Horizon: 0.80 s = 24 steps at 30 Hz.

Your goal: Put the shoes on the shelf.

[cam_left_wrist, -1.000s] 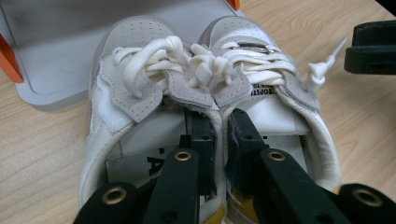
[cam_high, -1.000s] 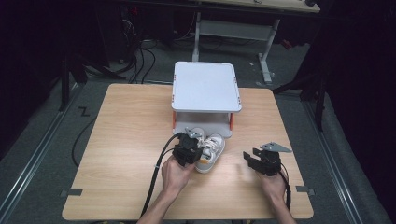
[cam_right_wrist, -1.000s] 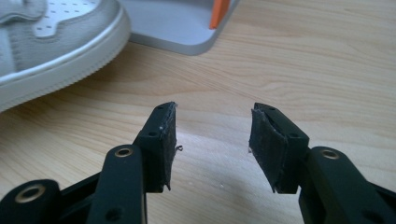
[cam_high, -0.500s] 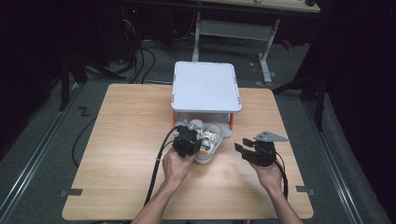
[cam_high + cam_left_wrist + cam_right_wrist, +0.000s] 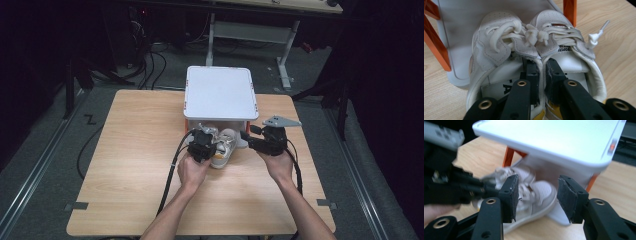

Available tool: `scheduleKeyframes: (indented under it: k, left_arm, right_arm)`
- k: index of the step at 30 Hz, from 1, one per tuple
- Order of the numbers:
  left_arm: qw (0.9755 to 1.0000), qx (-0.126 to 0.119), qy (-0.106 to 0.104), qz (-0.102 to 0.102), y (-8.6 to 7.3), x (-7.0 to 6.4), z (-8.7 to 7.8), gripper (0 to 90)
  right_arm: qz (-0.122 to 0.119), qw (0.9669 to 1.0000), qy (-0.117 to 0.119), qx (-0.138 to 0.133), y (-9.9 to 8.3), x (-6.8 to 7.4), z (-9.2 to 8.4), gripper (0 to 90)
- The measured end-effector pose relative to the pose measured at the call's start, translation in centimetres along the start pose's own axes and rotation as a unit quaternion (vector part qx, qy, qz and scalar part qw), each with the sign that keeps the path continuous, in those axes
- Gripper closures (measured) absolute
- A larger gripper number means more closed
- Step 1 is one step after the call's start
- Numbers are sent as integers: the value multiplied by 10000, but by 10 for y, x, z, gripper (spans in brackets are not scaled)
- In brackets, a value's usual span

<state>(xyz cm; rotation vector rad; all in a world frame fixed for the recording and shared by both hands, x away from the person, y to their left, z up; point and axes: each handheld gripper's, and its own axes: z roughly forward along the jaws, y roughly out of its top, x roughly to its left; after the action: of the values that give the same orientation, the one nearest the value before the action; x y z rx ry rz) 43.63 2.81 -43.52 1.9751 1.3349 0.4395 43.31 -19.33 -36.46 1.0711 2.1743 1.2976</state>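
Moved: shoes [image 5: 220, 144] pushed toward shelf [image 5: 220, 92]; right gripper [image 5: 251, 139] swung in
Left gripper [image 5: 541, 75]: clamped on both inner collars
Right jaws: apart, empty
Shoes' long axis: toes pointing under shelf

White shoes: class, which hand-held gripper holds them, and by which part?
The left hand-held gripper pinches the white shoes by their touching inner collars; the right hand-held gripper is open.

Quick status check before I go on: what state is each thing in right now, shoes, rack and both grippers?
Pair of white shoes: side by side, laced, toes under the rack, pinched together at their inner collars.
White rack: upright on orange legs, top bare.
Left gripper: shut on both shoes' inner collars.
Right gripper: open, holding nothing, near the shoes.
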Motion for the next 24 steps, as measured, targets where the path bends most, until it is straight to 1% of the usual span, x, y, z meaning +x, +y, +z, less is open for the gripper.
scheduleKeyframes:
  k: [2, 3, 4, 5, 6, 7, 8, 10, 11, 12, 13, 14, 15, 16, 18, 19, 20, 22, 23, 24]
  left_arm:
    - [10000, 17, 60, 16, 1, -1, 3, 823]
    - [10000, 17, 60, 16, 1, -1, 3, 823]
    - [10000, 9, 99, 10, 2, -1, 5, 823]
    - [9999, 8, 116, 19, 2, -2, 6, 823]
    - [9999, -8, 162, 48, 4, -2, 8, 822]
    - [9998, -29, 184, 28, 4, -3, 9, 822]
    - [9998, -29, 184, 28, 4, -3, 9, 822]
    - [9997, -33, 225, 31, 5, -3, 12, 822]
    - [9996, -17, 281, 17, 6, -4, 16, 821]
    - [9995, 23, 303, 60, 7, -3, 17, 821]
    - [9995, 23, 303, 60, 7, -3, 17, 820]
    - [9994, 38, 345, 45, 7, -4, 19, 820]
    - [9993, 33, 370, -12, 8, -3, 22, 819]
    - [9993, 33, 370, -12, 8, -3, 22, 819]
    - [9993, 7, 373, -85, 9, -2, 24, 818]
    - [9992, 0, 392, -99, 9, -2, 25, 817]
    - [9992, -8, 395, -106, 9, -2, 25, 817]
    - [9991, -30, 402, -143, 10, -1, 27, 815]
    - [9990, -55, 414, -168, 10, -1, 28, 811]
    - [9990, -55, 414, -168, 10, -1, 28, 809]
  right_arm:
    - [-86, 9999, -57, 13, 9, 1, 3, 513]
    - [-86, 9999, -57, 13, 9, 1, 3, 513]
    - [-137, 9998, -121, -3, 13, 2, 5, 513]
    - [-165, 9997, -157, 7, 19, 2, 7, 514]
    - [-186, 9996, -217, -43, 26, 2, 9, 516]
    - [-179, 9995, -240, -60, 30, 2, 11, 518]
    - [-179, 9995, -240, -60, 30, 2, 11, 518]
    - [-161, 9993, -313, -93, 37, 1, 15, 519]
    - [-120, 9991, -390, -80, 43, -2, 21, 518]
    - [-93, 9989, -453, -65, 45, -3, 24, 517]
    - [-68, 9987, -499, -100, 47, -5, 28, 517]
    - [-68, 9987, -499, -100, 47, -5, 28, 517]
    - [31, 9985, -547, 15, 50, -9, 36, 516]
    - [31, 9985, -547, 15, 50, -9, 36, 516]
    - [126, 9979, -633, 88, 52, -13, 44, 520]
    - [164, 9971, -724, 145, 54, -16, 51, 526]
    - [164, 9971, -724, 145, 54, -16, 51, 526]
    - [197, 9966, -778, 202, 53, -17, 56, 524]
    - [119, 9963, -836, 164, 52, -16, 60, 521]
    - [119, 9963, -836, 164, 52, -16, 60, 521]
